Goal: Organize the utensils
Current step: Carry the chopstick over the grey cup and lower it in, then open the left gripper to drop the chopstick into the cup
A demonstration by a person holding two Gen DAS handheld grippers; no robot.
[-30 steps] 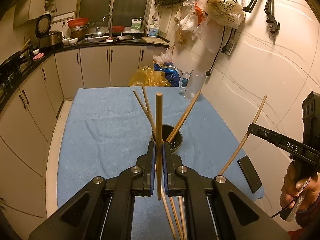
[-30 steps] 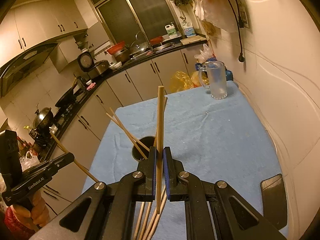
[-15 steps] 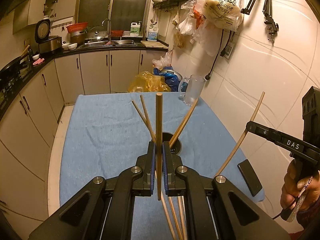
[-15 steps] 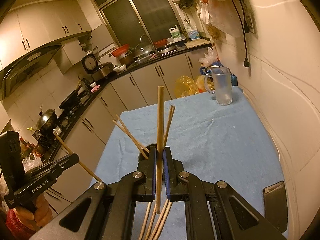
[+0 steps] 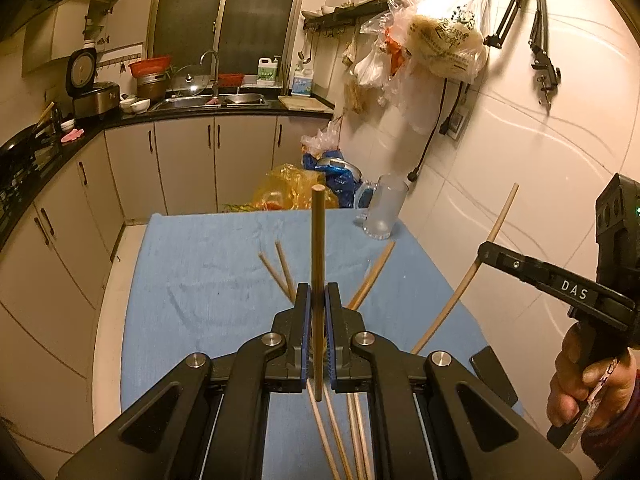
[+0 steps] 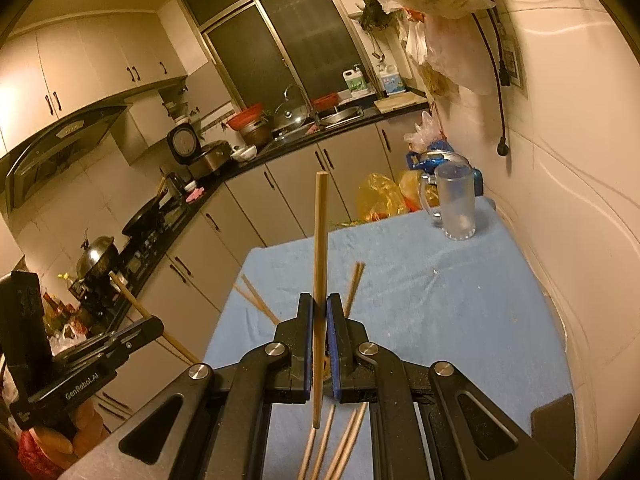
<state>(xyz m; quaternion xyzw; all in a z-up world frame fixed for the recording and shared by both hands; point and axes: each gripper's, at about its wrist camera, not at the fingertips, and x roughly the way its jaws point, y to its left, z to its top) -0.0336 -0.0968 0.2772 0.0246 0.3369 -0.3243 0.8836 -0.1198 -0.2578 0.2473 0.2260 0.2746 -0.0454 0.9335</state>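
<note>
My left gripper (image 5: 318, 300) is shut on an upright wooden chopstick (image 5: 318, 248), held above the blue cloth (image 5: 208, 272). My right gripper (image 6: 319, 312) is shut on another upright chopstick (image 6: 321, 240). Each gripper shows in the other's view, the right one (image 5: 482, 254) with its pale chopstick (image 5: 468, 276), the left one (image 6: 154, 322) at the left edge. Several chopsticks (image 5: 374, 272) lean out of a holder hidden behind the fingers; their tips also show in the right wrist view (image 6: 256, 298). More chopsticks (image 5: 340, 440) lie on the cloth below the grippers.
A glass mug (image 6: 456, 204) stands at the table's far right corner. A dark phone (image 5: 494, 372) lies at the near right edge. The white wall (image 6: 580, 200) runs along the right side. Plastic bags (image 5: 296, 192) sit beyond the far edge.
Both grippers have risen and tilted up with their chopsticks. The holder, seen earlier above the fingers, is now hidden behind them, and only the leaning chopsticks' tips show.
</note>
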